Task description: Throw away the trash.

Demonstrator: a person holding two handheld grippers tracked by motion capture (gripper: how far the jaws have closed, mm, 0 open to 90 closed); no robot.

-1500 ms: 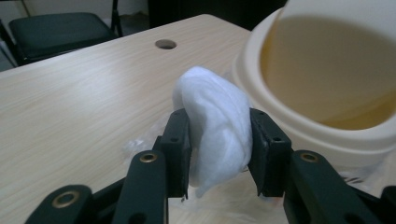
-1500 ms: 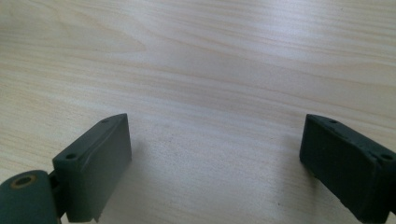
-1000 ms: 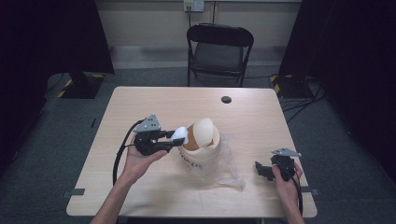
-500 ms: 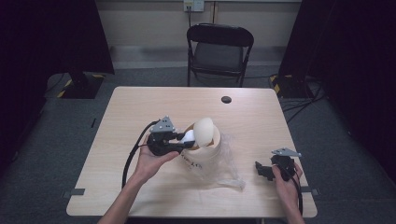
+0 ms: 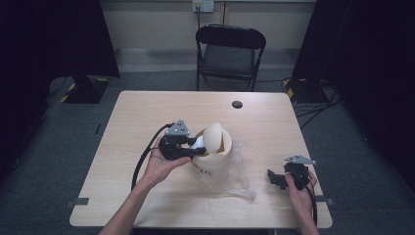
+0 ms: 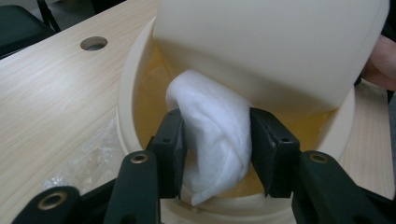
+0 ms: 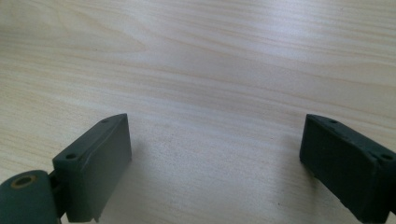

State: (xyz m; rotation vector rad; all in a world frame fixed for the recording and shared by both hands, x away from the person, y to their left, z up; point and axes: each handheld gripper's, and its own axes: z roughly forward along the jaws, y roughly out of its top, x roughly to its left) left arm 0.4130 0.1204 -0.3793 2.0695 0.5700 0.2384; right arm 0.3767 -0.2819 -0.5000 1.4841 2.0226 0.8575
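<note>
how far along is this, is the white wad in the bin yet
Nearly. Done: the left gripper is shut on the wad and has it at the mouth of the bin, under the tilted lid. Left: letting go so it drops in. The right gripper rests open on the table.

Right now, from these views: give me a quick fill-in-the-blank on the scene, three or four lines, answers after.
1. The left gripper is shut on a white ____.
2. That gripper is at the mouth of the cream ____, whose swing lid is tilted.
3. The right gripper has its jaws ____.
4. Beyond the table stands a black ____.

Answers: tissue; bin; open; chair
</note>
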